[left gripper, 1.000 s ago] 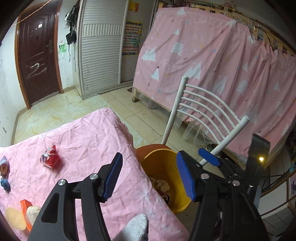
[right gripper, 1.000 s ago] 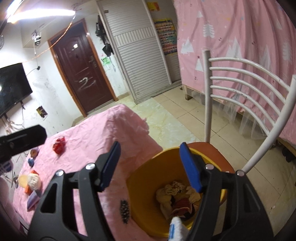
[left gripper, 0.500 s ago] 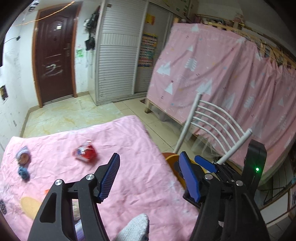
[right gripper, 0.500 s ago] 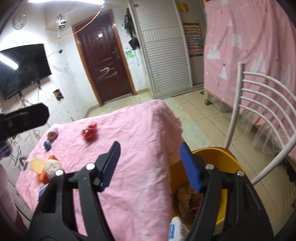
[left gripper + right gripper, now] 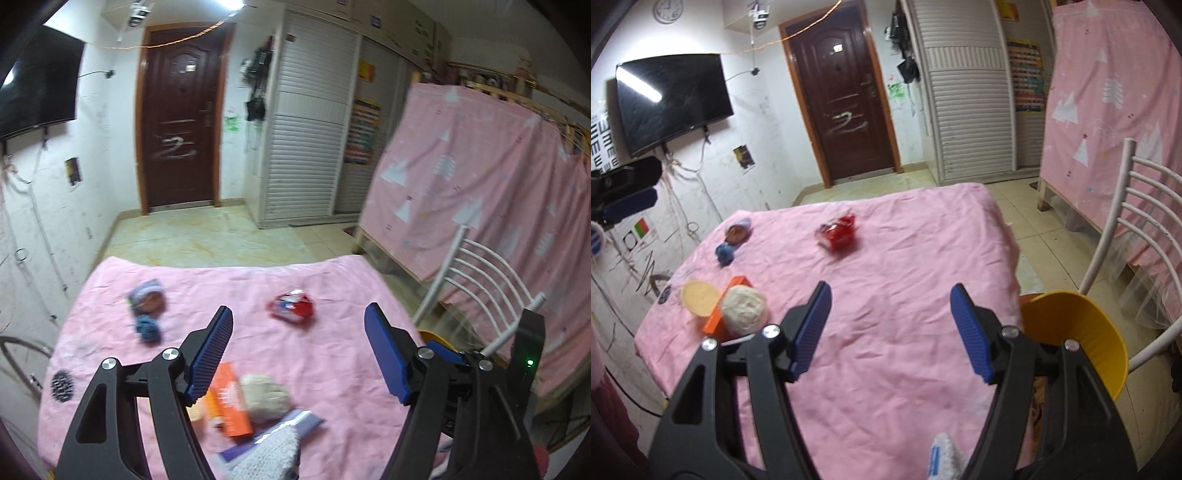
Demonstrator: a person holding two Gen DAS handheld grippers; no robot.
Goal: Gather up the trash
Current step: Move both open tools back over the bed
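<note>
Trash lies on a table with a pink cloth (image 5: pixel 905 266). A red wrapper (image 5: pixel 291 306) (image 5: pixel 839 233) sits toward the far side. An orange box (image 5: pixel 229 398) (image 5: pixel 720 310) lies with a white crumpled wad (image 5: pixel 264 393) (image 5: pixel 744 308) on it and a round yellow lid (image 5: pixel 700 297) beside it. A small purple packet (image 5: pixel 146 295) (image 5: pixel 737 230) and a blue scrap (image 5: pixel 147 330) (image 5: pixel 724 253) lie at the left. My left gripper (image 5: pixel 299 354) is open and empty above the box. My right gripper (image 5: pixel 890 328) is open and empty over the cloth. The yellow bin (image 5: pixel 1078 336) stands at the table's right edge.
A white metal chair (image 5: pixel 1134 236) stands behind the bin. A pink curtained bed frame (image 5: pixel 480 192) fills the right. A purple-white flat packet (image 5: pixel 273 432) lies by the box. A dark round mark (image 5: pixel 62 386) shows on the cloth's left edge. Door and TV are beyond.
Both grippers have swung left and up, away from the yellow bin, and now look over the table. Both stay open and empty.
</note>
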